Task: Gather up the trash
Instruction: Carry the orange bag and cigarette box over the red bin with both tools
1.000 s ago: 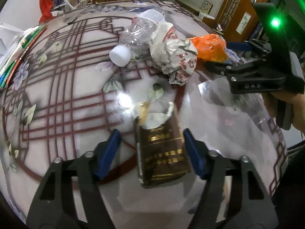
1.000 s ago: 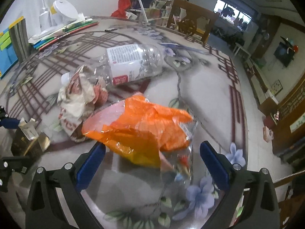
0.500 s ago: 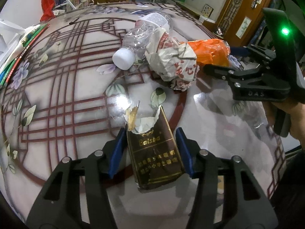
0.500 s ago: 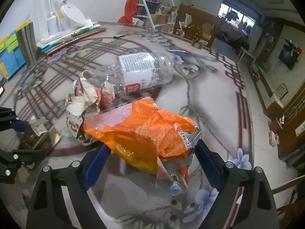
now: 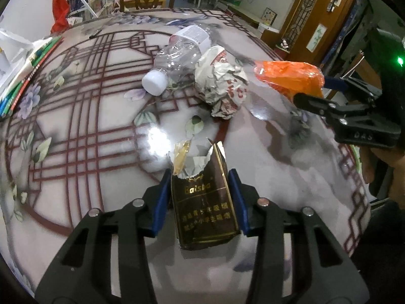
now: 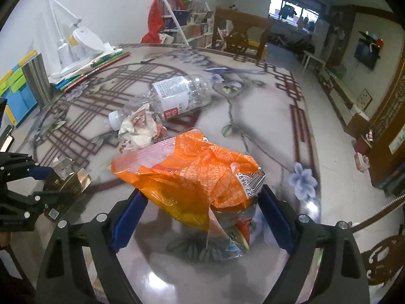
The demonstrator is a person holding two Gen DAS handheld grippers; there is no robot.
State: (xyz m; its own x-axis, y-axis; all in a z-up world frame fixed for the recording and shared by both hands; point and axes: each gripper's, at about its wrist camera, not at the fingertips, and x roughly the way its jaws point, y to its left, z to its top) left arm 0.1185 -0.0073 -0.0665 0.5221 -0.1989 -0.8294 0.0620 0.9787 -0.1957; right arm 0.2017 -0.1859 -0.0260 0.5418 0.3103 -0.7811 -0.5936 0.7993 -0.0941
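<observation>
My left gripper (image 5: pixel 200 197) is shut on a torn brown cigarette pack (image 5: pixel 202 200) and holds it just above the table; the pack also shows in the right wrist view (image 6: pixel 67 179). My right gripper (image 6: pixel 200 215) is shut on an orange plastic wrapper (image 6: pixel 192 172), lifted off the table; the wrapper also shows in the left wrist view (image 5: pixel 288 77). A crushed clear plastic bottle (image 5: pixel 177 58) with a white cap and a crumpled paper ball (image 5: pixel 220 86) lie side by side in the middle of the table.
The round patterned table (image 5: pixel 76 126) has a glossy top. Books and pencils (image 5: pixel 22 73) lie at its left edge. A white desk lamp (image 6: pixel 76 38) and a blue organiser (image 6: pixel 17 93) stand at the far left. A wooden chair (image 6: pixel 240 38) stands behind the table.
My left gripper closed on the cigarette pack and raised it. My right gripper closed on the orange wrapper and lifted it off the table.
</observation>
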